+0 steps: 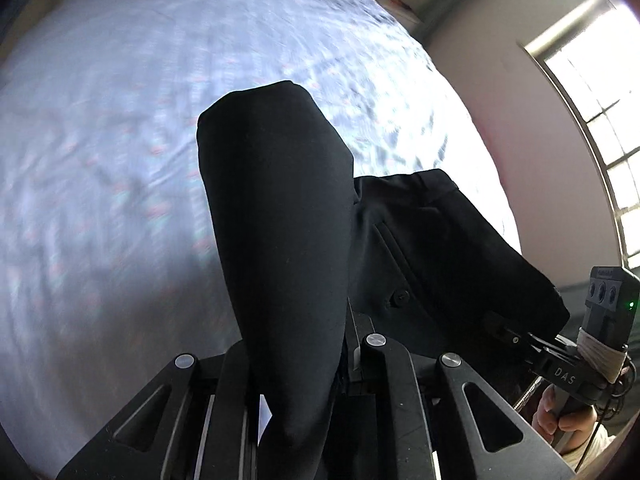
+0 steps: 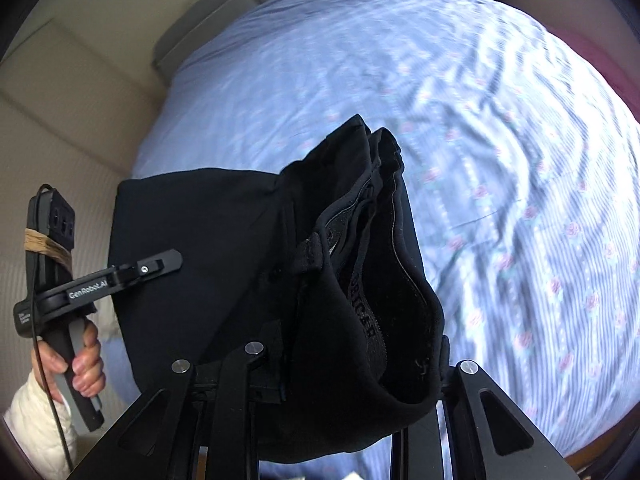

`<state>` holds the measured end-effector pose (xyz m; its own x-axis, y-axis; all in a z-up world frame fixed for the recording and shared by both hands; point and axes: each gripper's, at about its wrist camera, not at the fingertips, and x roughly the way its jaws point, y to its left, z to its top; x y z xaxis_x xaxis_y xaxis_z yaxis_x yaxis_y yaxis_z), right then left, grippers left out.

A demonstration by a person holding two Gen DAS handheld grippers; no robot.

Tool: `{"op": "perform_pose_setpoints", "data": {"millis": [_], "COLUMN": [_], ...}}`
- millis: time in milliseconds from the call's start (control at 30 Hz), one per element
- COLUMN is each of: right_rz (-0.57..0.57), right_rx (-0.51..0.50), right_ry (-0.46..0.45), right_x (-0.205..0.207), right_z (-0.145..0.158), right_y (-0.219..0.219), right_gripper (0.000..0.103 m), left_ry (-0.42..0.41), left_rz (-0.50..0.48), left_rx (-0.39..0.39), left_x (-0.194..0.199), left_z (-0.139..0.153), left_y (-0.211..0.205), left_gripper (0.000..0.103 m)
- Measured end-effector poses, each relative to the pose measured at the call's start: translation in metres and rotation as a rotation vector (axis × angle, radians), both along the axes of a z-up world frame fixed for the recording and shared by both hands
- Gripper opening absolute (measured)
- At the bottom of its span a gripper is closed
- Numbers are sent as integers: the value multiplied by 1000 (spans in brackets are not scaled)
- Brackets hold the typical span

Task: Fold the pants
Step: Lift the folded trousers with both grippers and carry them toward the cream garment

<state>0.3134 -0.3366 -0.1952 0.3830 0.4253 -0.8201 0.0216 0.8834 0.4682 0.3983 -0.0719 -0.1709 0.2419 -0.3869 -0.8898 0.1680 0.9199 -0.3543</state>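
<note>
Both grippers are clamped on the black pants [image 1: 280, 220], which hang above the blue bedsheet [image 1: 100, 160]; the left gripper [image 1: 298, 364] pinches a draped fold at six o'clock; the right gripper [image 2: 320, 384] grips the bunched waistband, also at six o'clock. The cloth looks soft, limp and light; I'd hold it by the waistband corners, where the seams give firmer purchase.
</note>
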Motion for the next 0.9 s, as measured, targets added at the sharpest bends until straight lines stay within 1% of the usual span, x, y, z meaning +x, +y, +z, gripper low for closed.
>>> {"op": "perform_pose_setpoints", "data": {"millis": [133, 233, 333, 467, 500, 567, 633, 700, 733, 767, 867, 900], "right_rz": [130, 223, 269, 277, 275, 267, 240, 216, 214, 224, 272, 306], "right_rx": [15, 7, 0, 6, 4, -7, -20, -3, 6, 9, 10, 6], "right_ry": [-21, -63, -98, -121, -127, -139, -135, -128, -123, -116, -88, -89], "right_x": [-18, -31, -43, -60, -64, -74, -87, -96, -102, -108, -104, -107], "right_z": [25, 46, 63, 81, 84, 89, 91, 90, 90, 89, 88, 90], "right_y": [28, 54, 82, 125, 132, 158, 188, 214, 230, 245, 288, 304], "right_gripper": [26, 26, 26, 26, 26, 26, 26, 26, 26, 26, 26, 26], "left_ry": [-39, -79, -114, -134, -145, -160, -164, -159, -163, -165, -138, -134], "left_rz": [105, 174, 217, 267, 270, 265, 250, 233, 225, 226, 259, 267], "left_rx": [41, 62, 62, 26, 20, 9, 0, -7, 4, 20, 21, 23], "left_x": [-51, -90, -121, -144, -151, -158, -166, -174, -177, -182, -193, -196], "left_z": [30, 49, 60, 66, 68, 70, 72, 75, 76, 77, 78, 78], "left_y": [27, 47, 72, 119, 137, 160, 193, 228, 242, 259, 300, 308], "left_gripper": [16, 16, 16, 16, 16, 16, 16, 16, 16, 16, 16, 16]}}
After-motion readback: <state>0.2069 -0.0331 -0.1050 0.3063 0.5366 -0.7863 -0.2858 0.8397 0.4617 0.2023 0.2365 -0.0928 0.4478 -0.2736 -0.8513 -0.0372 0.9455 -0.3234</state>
